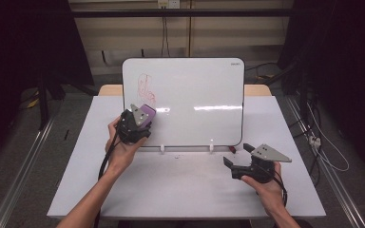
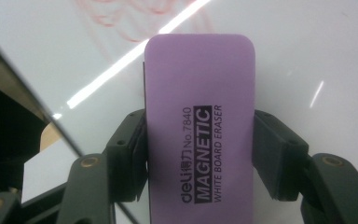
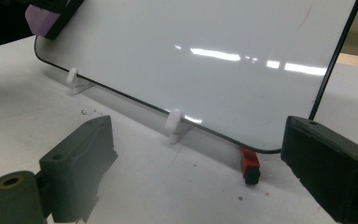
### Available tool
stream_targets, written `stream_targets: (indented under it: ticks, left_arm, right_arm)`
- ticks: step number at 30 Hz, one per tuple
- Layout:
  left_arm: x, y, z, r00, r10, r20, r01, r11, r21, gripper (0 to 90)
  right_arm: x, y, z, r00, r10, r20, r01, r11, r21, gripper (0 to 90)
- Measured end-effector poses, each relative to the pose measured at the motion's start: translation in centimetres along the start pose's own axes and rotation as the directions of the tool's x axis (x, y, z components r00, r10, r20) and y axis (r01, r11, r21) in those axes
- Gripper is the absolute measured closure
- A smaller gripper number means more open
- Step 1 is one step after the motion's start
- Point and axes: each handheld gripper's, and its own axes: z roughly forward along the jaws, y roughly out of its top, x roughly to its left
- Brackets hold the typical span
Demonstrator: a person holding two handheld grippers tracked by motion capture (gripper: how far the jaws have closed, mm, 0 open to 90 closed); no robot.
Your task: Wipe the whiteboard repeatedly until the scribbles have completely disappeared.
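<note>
The left tongs (image 1: 141,115) clenched the purple eraser (image 2: 199,130) against the propped whiteboard (image 1: 195,95) below the red scribble (image 1: 146,89). Pressing hard could have tipped the whiteboard off its white clips (image 3: 173,126), since the right tongs (image 1: 240,154) stood released, apart from it.

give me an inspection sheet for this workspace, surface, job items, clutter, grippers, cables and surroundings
Surface: white table, a few dark specks near the board.
Job's things: whiteboard propped on white pegs, red scribble at its upper left; purple eraser labelled magnetic white board eraser.
Clutter: small red and black piece by the board's lower corner.
Grippers: left hand-held gripper clamps the eraser at the board; right hand-held gripper open, nothing between its jaws.
Cables: black leads from both grippers; white cable on the floor at right.
Surroundings: dark room, metal rails on the floor.
</note>
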Motion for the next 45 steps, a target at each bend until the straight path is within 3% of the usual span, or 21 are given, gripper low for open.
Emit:
stream_targets:
  ticks: [4, 6, 9, 13, 15, 17, 20, 26, 30, 32, 34, 36, 38, 41, 45]
  left_arm:
    - [-0.1, 0.2, 0.1, 0.9997, 0.000, 0.022, 0.000, 1.0000, 0.004, 41.2]
    - [0.2, 0.6, 0.2, 0.9996, 0.028, -0.004, -0.028, 0.9996, -0.007, 41.2]
    - [1.3, 1.6, 0.2, 0.9993, -0.002, -0.036, 0.001, 0.9997, -0.023, 41.2]
    - [3.2, 2.5, 0.2, 0.9984, -0.037, -0.043, 0.036, 0.9991, -0.022, 41.2]
    - [3.5, 2.6, 0.3, 0.9978, -0.057, -0.033, 0.057, 0.9981, -0.024, 41.2]
    - [3.4, 2.5, 0.2, 0.9983, -0.045, -0.036, 0.044, 0.9987, -0.026, 41.2]
    - [2.7, 2.1, 0.3, 0.9982, -0.060, -0.001, 0.060, 0.9979, -0.024, 41.2]
    - [0.1, 0.2, 0.2, 0.9996, -0.011, 0.025, 0.012, 0.9996, -0.025, 41.2]
    - [0.3, -0.3, 0.1, 0.9998, 0.003, 0.020, -0.003, 0.9994, -0.035, 41.3]
    - [1.2, -0.1, 0.1, 0.9997, -0.021, 0.014, 0.021, 0.9990, -0.040, 41.2]
    - [2.4, 0.0, -0.2, 0.9976, -0.064, -0.027, 0.062, 0.9966, -0.055, 41.3]
    - [3.7, -0.3, -0.4, 0.9922, -0.110, -0.058, 0.106, 0.9922, -0.065, 41.2]
    - [4.5, -0.7, -0.6, 0.9871, -0.149, -0.058, 0.145, 0.9870, -0.069, 41.2]
    - [4.4, -1.0, -0.7, 0.9864, -0.150, -0.068, 0.146, 0.9875, -0.061, 41.3]
    - [3.2, -0.8, -0.5, 0.9921, -0.109, -0.062, 0.106, 0.9932, -0.049, 41.2]
  right_arm:
    - [0.1, 0.0, 0.0, 1.0000, -0.002, -0.003, 0.002, 1.000, -0.001, 9.1]
    - [0.1, 0.0, 0.0, 1.0000, -0.002, -0.003, 0.002, 1.000, -0.002, 9.1]
    - [0.0, 0.0, 0.1, 1.0000, -0.001, -0.005, 0.001, 1.000, 0.000, 9.1]
    - [0.0, 0.0, 0.0, 1.0000, -0.001, -0.003, 0.001, 1.000, -0.002, 9.1]
    - [0.0, 0.0, -0.1, 1.0000, 0.002, 0.000, -0.002, 1.000, -0.001, 9.1]
    - [0.0, 0.0, -0.1, 1.0000, 0.002, 0.000, -0.002, 1.000, -0.002, 9.2]
    - [0.0, 0.0, 0.0, 1.0000, 0.000, -0.001, 0.000, 1.000, -0.002, 9.2]
    - [0.1, 0.0, 0.0, 1.0000, -0.001, -0.004, 0.001, 1.000, -0.003, 9.3]
    - [0.0, 0.0, 0.0, 1.0000, 0.004, -0.005, -0.004, 1.000, -0.004, 9.4]
    - [0.0, 0.0, 0.0, 1.0000, 0.004, -0.005, -0.004, 1.000, -0.004, 9.4]
    - [0.0, 0.0, 0.0, 1.0000, 0.003, -0.005, -0.003, 1.000, -0.004, 9.4]
    - [0.0, 0.0, 0.0, 1.0000, 0.005, -0.005, -0.005, 1.000, -0.006, 9.4]
    - [-0.1, -0.1, -0.1, 1.0000, 0.007, -0.003, -0.007, 1.000, -0.005, 9.5]
    - [-0.1, -0.1, -0.1, 1.0000, 0.009, -0.002, -0.009, 1.000, -0.005, 9.5]
    - [0.0, 0.0, 0.0, 1.0000, 0.007, -0.006, -0.008, 1.000, -0.006, 9.6]
